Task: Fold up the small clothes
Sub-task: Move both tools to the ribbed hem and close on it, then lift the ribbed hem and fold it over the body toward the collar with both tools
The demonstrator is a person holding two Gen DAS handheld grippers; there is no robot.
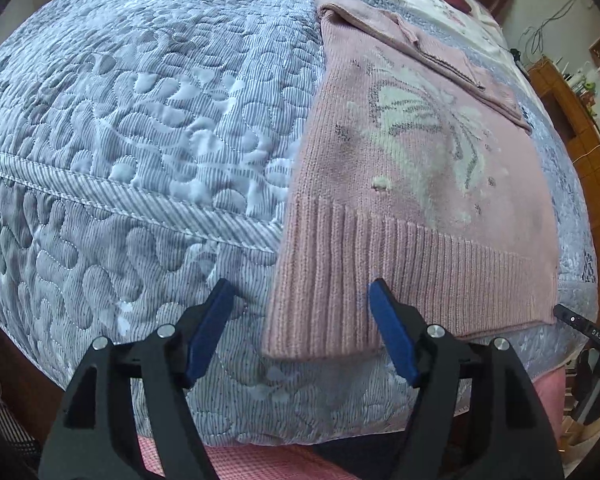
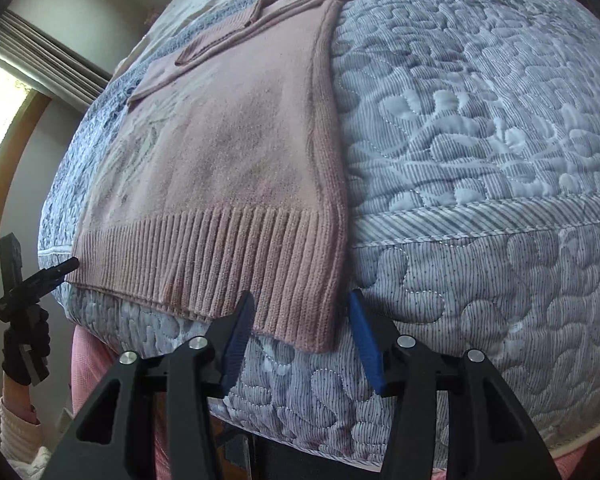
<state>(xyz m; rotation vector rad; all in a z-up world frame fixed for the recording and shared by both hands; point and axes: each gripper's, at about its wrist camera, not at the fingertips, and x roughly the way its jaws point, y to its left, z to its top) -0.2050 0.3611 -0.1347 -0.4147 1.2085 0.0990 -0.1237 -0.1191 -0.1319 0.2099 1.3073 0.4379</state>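
left gripper (image 1: 298, 306) jaws wide apart, holding nothing, at the sweater's (image 1: 412, 184) ribbed hem corner | right gripper (image 2: 302, 316) jaws likewise spread and empty at the opposite hem corner | sweater flat on quilted bed (image 1: 140, 128), sleeve folded across | far: wooden shelf (image 1: 572, 108), curtained window (image 2: 16, 92), possibly pillows

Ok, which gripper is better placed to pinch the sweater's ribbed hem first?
Right, marginally: the sweater hem corner fills the gap between the open right gripper fingers. The left gripper, also open, straddles its corner off-centre, partly over quilt.
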